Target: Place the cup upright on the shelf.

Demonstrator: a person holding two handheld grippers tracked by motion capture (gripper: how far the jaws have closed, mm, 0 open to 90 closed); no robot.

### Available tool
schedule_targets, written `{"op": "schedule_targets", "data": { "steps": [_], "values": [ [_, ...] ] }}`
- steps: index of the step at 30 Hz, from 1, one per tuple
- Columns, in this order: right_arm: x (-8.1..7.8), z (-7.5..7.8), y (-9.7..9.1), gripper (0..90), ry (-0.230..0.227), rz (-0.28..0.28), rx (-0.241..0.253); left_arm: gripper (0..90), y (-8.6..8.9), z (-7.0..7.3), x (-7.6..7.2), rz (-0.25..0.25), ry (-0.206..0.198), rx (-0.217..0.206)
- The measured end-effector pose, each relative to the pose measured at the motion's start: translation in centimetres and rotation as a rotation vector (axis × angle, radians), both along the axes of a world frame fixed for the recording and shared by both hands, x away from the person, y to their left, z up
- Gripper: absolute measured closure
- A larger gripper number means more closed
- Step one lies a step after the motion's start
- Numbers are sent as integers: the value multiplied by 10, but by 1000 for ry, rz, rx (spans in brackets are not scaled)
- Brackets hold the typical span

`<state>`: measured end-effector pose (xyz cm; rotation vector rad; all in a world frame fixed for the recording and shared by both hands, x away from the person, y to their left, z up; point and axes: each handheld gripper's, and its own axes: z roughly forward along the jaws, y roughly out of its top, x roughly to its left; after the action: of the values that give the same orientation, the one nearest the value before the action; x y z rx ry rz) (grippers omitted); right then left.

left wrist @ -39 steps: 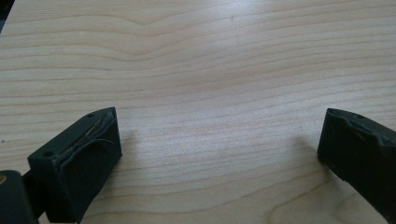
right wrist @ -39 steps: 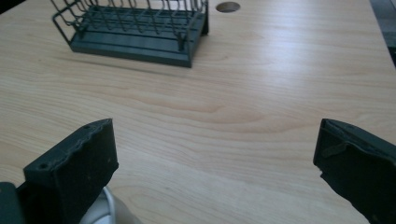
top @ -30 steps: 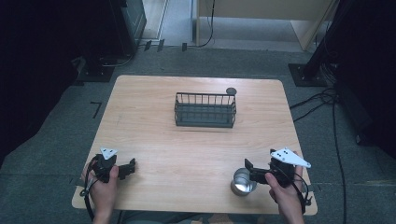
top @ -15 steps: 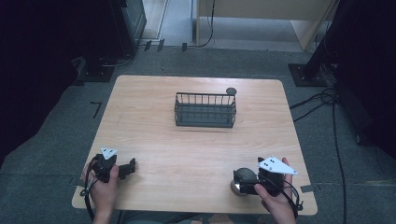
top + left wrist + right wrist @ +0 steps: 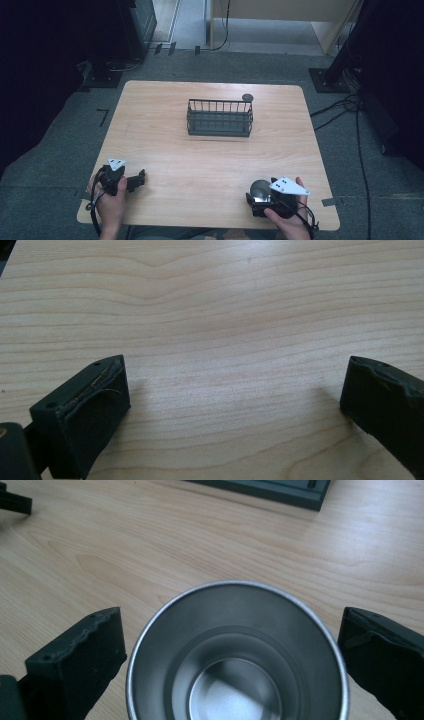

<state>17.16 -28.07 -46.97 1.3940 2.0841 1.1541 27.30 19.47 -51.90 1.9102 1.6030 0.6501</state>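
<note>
A steel cup [image 5: 235, 655] stands upright on the wooden table [image 5: 210, 165] near the front right edge, seen also as the steel cup [image 5: 259, 190] in the high view. My right gripper [image 5: 257, 202] hangs over it, open, with one jaw on each side of the rim and a small gap on both sides. The right gripper [image 5: 232, 660] looks straight down into the empty cup. My left gripper [image 5: 140, 179] rests low at the front left, open, with bare wood between its jaws in the left gripper view [image 5: 235, 405].
A dark wire basket [image 5: 220, 117] stands at the middle back of the table, its corner [image 5: 280, 492] visible in the right gripper view. A small dark round object [image 5: 247, 97] sits just behind its right end. Black stands and cables surround the table on the floor.
My right gripper has moved left and down over the cup, so its jaws now straddle the rim. The left gripper has stayed put.
</note>
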Motion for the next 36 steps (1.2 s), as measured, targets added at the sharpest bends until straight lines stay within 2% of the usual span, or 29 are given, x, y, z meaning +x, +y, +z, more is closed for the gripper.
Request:
{"op": "schedule_targets", "data": {
  "steps": [8, 13, 19, 24, 30, 36],
  "values": [
    [0, -13, 3, 0, 35, 4, -27, 0, 0, 0, 0, 0, 0, 0],
    [0, -18, 5, 0, 39, 9, -40, 0, 0, 0, 0, 0, 0, 0],
    [1, -23, 5, 102, 30, -11, -65, 0, 0, 0, 0, 0, 0, 0],
    [0, -23, 6, 166, 21, -20, -74, 0, 0, 0, 0, 0, 0, 0],
    [3, -21, 2, 173, 31, -53, -63, 0, 0, 0, 0, 0, 0, 0],
    [7, -17, 0, 174, 27, -61, -62, 0, 0, 0, 0, 0, 0, 0]
  ]
}}
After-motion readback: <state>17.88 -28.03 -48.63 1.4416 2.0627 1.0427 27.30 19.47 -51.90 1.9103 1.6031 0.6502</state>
